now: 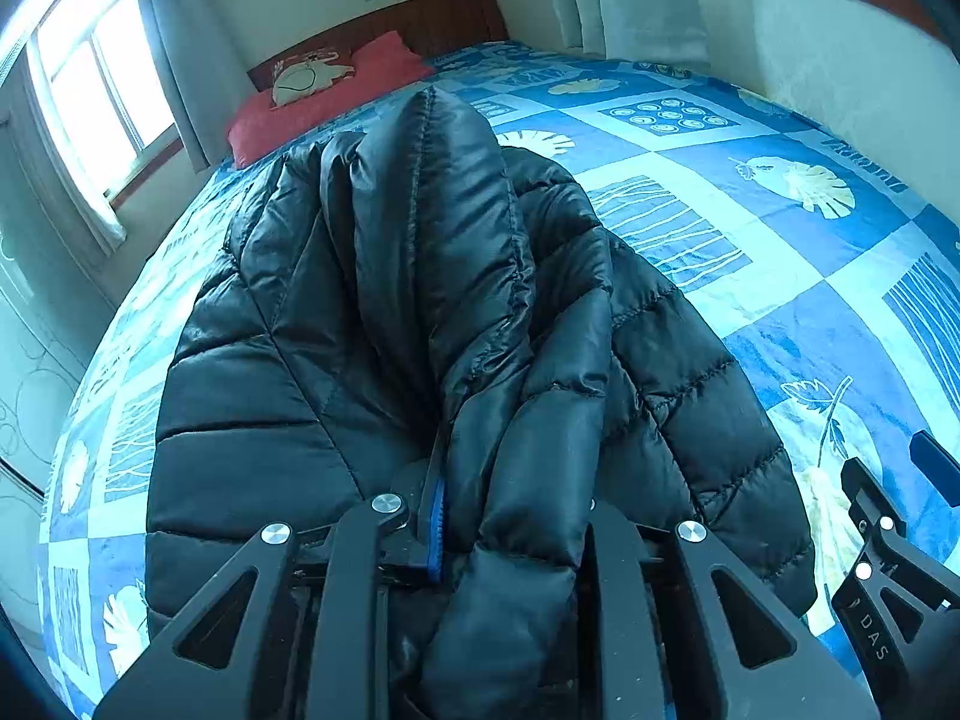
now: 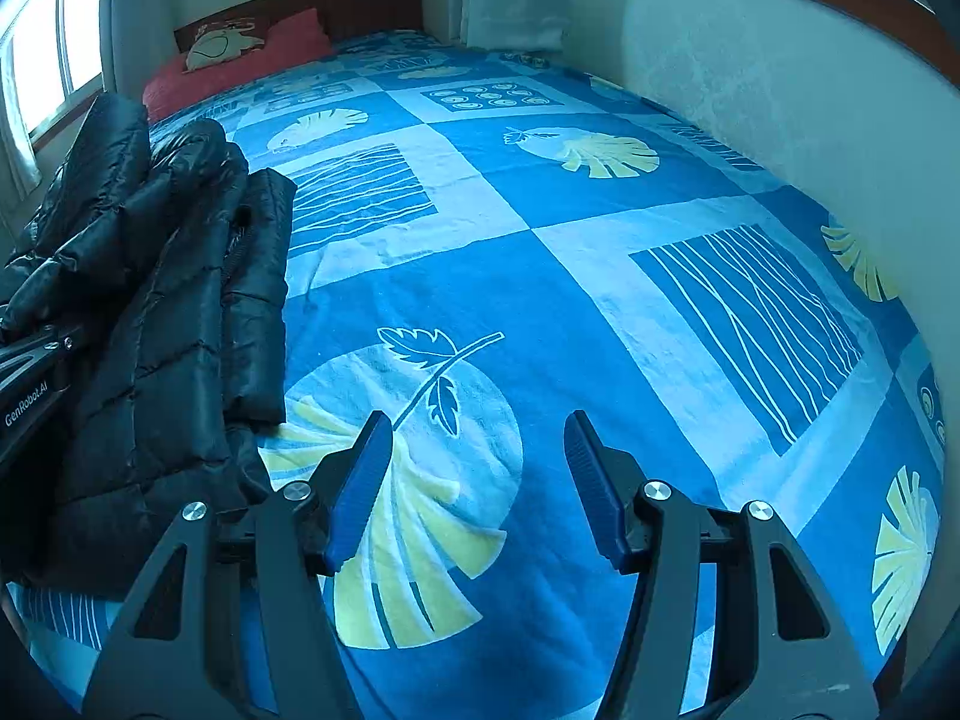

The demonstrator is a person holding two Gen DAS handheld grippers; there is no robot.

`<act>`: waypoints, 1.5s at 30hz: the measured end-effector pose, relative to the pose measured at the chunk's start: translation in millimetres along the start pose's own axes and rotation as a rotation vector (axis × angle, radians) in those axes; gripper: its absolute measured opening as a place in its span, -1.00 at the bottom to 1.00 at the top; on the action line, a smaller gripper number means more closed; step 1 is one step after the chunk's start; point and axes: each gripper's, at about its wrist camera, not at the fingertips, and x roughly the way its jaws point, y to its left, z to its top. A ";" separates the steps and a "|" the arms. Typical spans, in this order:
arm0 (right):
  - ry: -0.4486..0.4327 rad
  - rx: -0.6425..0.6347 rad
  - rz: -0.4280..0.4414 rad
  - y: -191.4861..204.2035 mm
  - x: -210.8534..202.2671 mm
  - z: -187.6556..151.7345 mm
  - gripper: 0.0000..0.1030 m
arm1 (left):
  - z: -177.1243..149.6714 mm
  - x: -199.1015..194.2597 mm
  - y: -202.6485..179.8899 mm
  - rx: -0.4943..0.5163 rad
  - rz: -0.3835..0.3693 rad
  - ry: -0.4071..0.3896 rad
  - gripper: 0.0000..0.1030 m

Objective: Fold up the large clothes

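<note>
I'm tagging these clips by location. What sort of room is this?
A bedroom, most likely in a home: a bed with a blue patterned bedspread, a wooden headboard with a red pillow, and a curtained window. A black puffer jacket lies on the bed.

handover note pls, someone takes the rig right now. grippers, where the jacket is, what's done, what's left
Left gripper: shut on a fold of the black puffer jacket.
Right gripper: open, empty, over bare bedspread beside the jacket.
Jacket: on the bed, bunched lengthwise, one part heaped over the body.
Done: jacket gathered roughly, not a tidy fold.
Left: probably lay down the held part, smooth it, then fold end to end with both grippers.
</note>
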 end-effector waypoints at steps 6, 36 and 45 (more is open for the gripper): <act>0.004 -0.016 -0.015 3.3 -4.0 -3.1 0.14 | 0.4 -8.0 -11.0 0.021 0.012 -0.015 -0.55; -0.076 -0.022 0.223 81.4 -58.1 54.3 0.33 | -58.1 -65.7 210.8 -0.406 0.047 -0.070 0.31; 0.072 -0.025 0.355 141.5 -26.5 68.0 0.46 | -75.2 -13.2 212.5 -0.497 -0.109 0.014 0.31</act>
